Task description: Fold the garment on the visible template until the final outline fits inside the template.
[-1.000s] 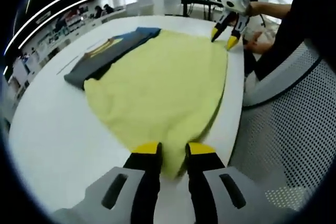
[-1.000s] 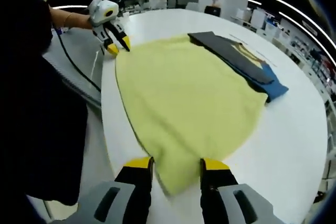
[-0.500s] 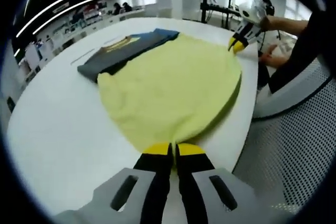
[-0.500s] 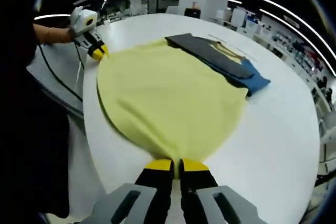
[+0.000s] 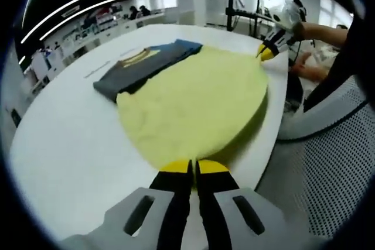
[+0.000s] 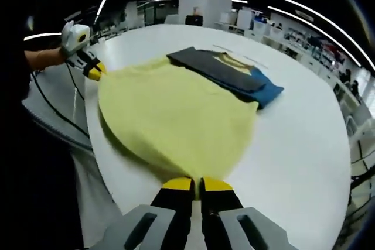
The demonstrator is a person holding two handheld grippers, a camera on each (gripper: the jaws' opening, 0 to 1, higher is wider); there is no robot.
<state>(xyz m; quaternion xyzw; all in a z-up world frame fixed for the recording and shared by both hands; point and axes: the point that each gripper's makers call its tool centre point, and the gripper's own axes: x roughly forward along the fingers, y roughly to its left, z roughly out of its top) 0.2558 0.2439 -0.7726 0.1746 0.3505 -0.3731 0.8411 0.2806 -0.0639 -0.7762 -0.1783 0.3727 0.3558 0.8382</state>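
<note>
**Both grippers clamped on the near hem, cloth about to go over**

The jaws of the left gripper (image 5: 194,167) are pressed together on the near edge of the yellow garment (image 5: 196,100), and the jaws of the right gripper (image 6: 197,184) are likewise closed on a corner of that edge. Each gripper also shows in the other's view: the right one at 1 o'clock in the left gripper view, the left one at 10 o'clock in the right gripper view, each pinching its own end of the hem.

Largest first: the white table (image 5: 64,139) spreads under everything. On it the garment runs from each pair of jaws toward 12 o'clock, its gripped edge lifted slightly off the tabletop. The hem stretched between the two grippers follows the table's near edge, and the cloth extends away from it across the table. Neither gripper is nearer; they hold opposite ends of one hem, so the fold, I judge, must carry both together away from the person.

At the far side, touching or tucked under the yellow cloth, lies the dark garment (image 6: 214,69) with a blue piece (image 6: 268,94) beside it. These sit right where a folded-over hem would land and could be covered. No template outline can be made out.

A mesh chair (image 5: 328,162) stands just beside the table at 3 o'clock in the left gripper view.
</note>
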